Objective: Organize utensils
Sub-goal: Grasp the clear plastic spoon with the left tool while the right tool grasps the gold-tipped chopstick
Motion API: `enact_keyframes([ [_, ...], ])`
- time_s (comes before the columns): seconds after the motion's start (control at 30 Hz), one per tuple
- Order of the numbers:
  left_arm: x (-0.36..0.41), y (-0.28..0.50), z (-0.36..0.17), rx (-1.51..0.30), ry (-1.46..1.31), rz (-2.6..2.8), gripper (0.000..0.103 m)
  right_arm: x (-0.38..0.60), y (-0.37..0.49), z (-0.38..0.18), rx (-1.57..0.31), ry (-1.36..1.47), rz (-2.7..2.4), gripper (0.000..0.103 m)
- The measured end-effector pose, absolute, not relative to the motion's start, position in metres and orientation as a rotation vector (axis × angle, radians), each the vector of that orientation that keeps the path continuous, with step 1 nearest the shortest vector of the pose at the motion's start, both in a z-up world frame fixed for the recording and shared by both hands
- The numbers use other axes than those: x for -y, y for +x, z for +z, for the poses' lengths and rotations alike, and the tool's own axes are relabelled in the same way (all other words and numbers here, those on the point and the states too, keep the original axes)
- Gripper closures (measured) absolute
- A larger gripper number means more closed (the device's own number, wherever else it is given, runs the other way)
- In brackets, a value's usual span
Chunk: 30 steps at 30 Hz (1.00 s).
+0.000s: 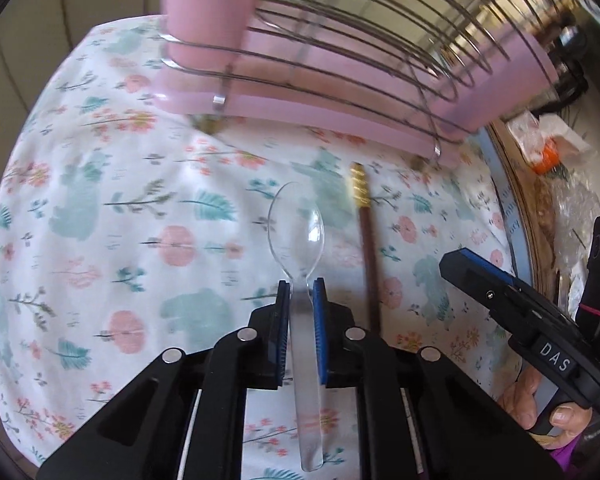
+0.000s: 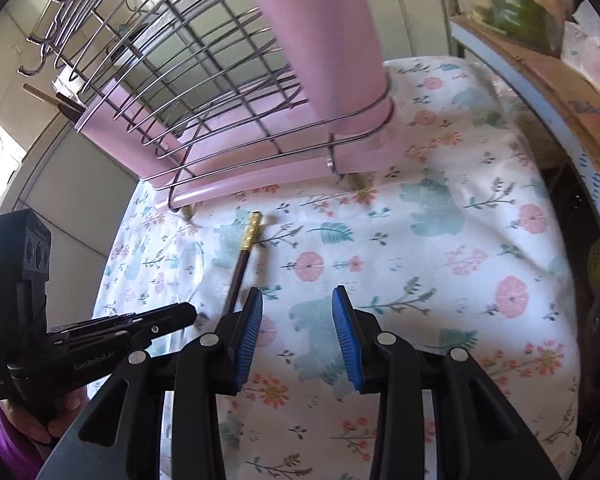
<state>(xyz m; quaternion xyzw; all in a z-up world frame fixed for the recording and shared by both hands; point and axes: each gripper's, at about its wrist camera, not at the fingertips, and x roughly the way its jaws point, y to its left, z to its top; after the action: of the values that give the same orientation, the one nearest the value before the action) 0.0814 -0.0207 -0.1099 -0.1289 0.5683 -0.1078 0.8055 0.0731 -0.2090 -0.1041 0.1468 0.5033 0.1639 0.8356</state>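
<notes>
My left gripper (image 1: 301, 286) is shut on the neck of a clear plastic spoon (image 1: 297, 229), bowl pointing away, held just above the floral cloth. A brown chopstick with a gold tip (image 1: 366, 248) lies on the cloth just right of the spoon; it also shows in the right wrist view (image 2: 245, 251). The pink and wire utensil rack (image 1: 300, 80) stands beyond, also in the right wrist view (image 2: 236, 120). My right gripper (image 2: 297, 300) is open and empty above the cloth, right of the chopstick; the left wrist view shows it at right (image 1: 456, 260).
The table is covered by a floral cloth (image 1: 120, 200). Bags and clutter (image 1: 548, 140) lie past the table's right edge. A tall pink cup (image 2: 320, 40) sits in the rack's near corner.
</notes>
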Motion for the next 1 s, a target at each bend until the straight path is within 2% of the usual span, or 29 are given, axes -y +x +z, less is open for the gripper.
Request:
enact_keyframes([
  [0.27, -0.018, 0.072, -0.108, -1.214, -0.301, -0.162, 0.092, 0.181, 0.103, -0.111, -1.155, 0.345, 0.400, 0.071],
  [0.6, -0.031, 0.069, -0.113, -1.229, -0.301, -0.167, 0.092, 0.146, 0.130, -0.128, -1.211, 0.234, 0.344, 0.073],
  [0.8, -0.024, 0.072, -0.113, -1.237, -0.276, -0.158, 0.092, 0.137, 0.130, -0.130, -1.185, 0.173, 0.319, 0.091],
  [1.0, -0.019, 0.076, -0.113, -1.233, -0.282, -0.146, 0.092, 0.156, 0.119, -0.127, -1.148, 0.261, 0.376, 0.093],
])
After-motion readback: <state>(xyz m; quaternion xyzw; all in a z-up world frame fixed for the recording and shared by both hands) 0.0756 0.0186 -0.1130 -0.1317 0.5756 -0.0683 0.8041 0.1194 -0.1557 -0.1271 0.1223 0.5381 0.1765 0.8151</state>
